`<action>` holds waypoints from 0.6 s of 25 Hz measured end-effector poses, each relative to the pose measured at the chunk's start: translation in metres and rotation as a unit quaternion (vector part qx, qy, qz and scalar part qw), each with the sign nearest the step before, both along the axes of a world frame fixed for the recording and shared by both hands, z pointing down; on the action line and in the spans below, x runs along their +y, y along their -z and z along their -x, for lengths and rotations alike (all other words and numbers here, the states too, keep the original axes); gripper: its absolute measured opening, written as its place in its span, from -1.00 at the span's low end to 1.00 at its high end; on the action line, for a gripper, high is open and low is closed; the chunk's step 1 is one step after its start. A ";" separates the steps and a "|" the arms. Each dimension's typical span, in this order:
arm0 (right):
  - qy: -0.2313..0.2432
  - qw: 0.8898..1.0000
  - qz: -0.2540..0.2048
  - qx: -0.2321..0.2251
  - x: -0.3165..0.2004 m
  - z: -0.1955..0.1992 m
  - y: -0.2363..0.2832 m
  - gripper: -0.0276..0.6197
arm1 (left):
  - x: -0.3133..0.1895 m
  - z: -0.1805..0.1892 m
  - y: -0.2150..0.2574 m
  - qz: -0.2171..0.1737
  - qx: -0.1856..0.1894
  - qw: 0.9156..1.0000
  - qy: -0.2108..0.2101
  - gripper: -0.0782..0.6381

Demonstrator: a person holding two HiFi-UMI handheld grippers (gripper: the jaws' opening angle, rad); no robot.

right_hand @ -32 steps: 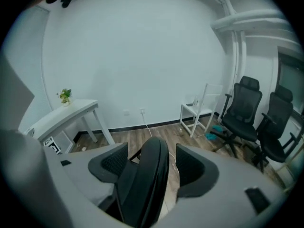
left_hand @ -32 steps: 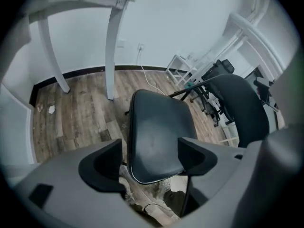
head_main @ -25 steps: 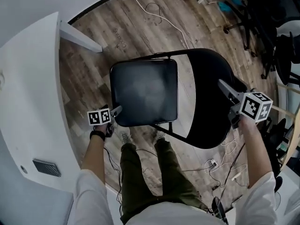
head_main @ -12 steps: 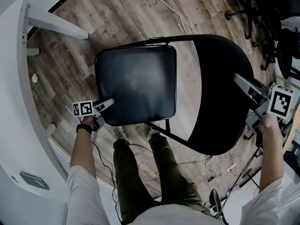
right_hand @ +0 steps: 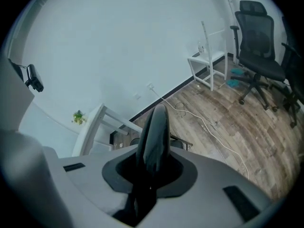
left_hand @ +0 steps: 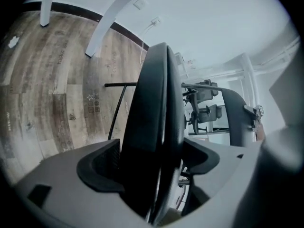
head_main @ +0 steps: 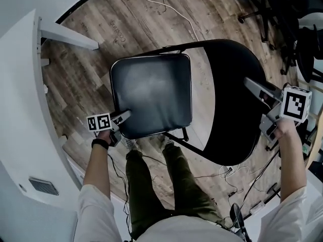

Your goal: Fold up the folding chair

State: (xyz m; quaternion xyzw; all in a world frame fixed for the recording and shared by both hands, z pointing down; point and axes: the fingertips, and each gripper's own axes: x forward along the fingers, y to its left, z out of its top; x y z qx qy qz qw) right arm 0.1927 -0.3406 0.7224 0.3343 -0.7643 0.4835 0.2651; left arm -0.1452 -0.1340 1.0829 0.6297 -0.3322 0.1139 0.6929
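Left gripper [head_main: 122, 117]: jaws narrow, clamped on the front corner of the seat [head_main: 151, 92], whose edge fills the gap in the left gripper view. Right gripper [head_main: 254, 86]: jaws closing, nearly together, with the thin top edge of the backrest [head_main: 229, 105] between the pads and touching them. The folding chair [head_main: 222, 64] stands unfolded on the wood floor [head_main: 101, 29], just beside the white table [head_main: 20, 84].

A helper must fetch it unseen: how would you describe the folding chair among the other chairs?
Find the white table at the head view's left; the folding chair stands beside it, before the person's legs. Unlike the wheeled office chairs at far right, it has a flat square black seat and thin tube frame.
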 end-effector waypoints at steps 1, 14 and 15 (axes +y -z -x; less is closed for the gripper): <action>-0.010 1.000 0.003 0.010 0.001 -0.006 0.005 -0.69 | 0.001 -0.006 0.011 0.000 -0.003 1.000 -0.003 0.33; -0.031 0.997 0.007 0.077 0.003 -0.029 0.071 -0.69 | -0.003 -0.105 0.147 -0.028 -0.038 0.998 -0.042 0.26; -0.032 0.996 0.009 0.079 0.004 -0.028 0.073 -0.68 | -0.003 -0.110 0.152 -0.026 -0.042 0.998 -0.045 0.26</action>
